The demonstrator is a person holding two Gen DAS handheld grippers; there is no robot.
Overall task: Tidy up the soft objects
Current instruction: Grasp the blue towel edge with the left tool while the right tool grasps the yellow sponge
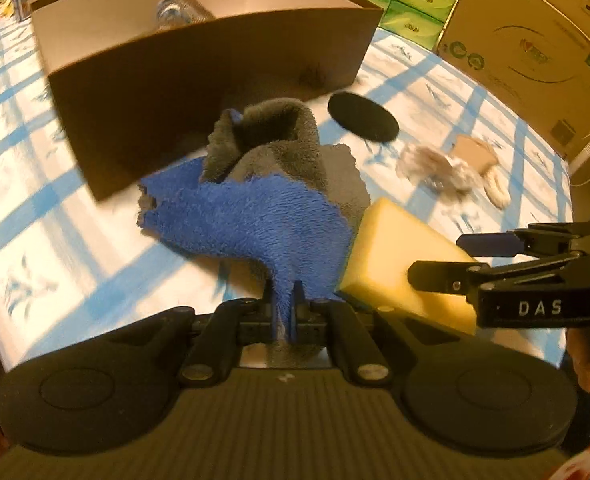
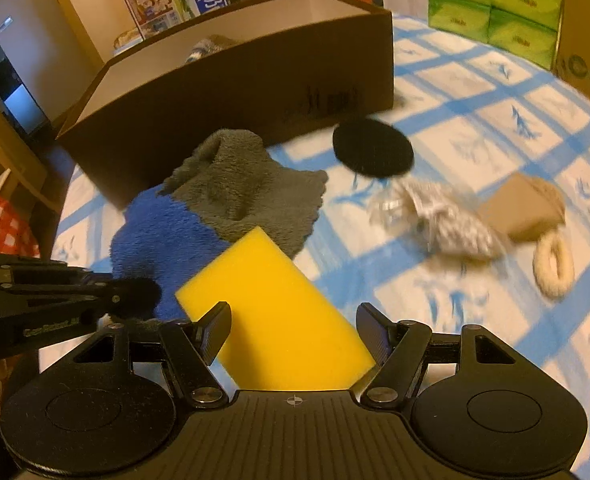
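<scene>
The towel (image 1: 251,216), blue on one side and grey on the other, lay on the checked cloth (image 1: 23,184) just in front of the brown box (image 1: 199,76), and the left gripper (image 1: 283,304) had its fingers pressed together on the towel's near blue corner, pinching the fabric. Beside it, farther from the box, the right gripper (image 2: 293,332) stood with its fingers spread on either side of the yellow sponge (image 2: 271,312); whether the pads touched it could not be told. Right of the box lay a black disc (image 1: 362,117), a crumpled silver wrapper (image 2: 435,220), a small tan piece (image 2: 523,208) and a white ring (image 2: 554,267). The step in hand seemed to be picking up the towel. The next move probably called for lifting it clear over the box wall, keeping the trailing grey end from snagging, while the right fingers closed on the sponge.
</scene>
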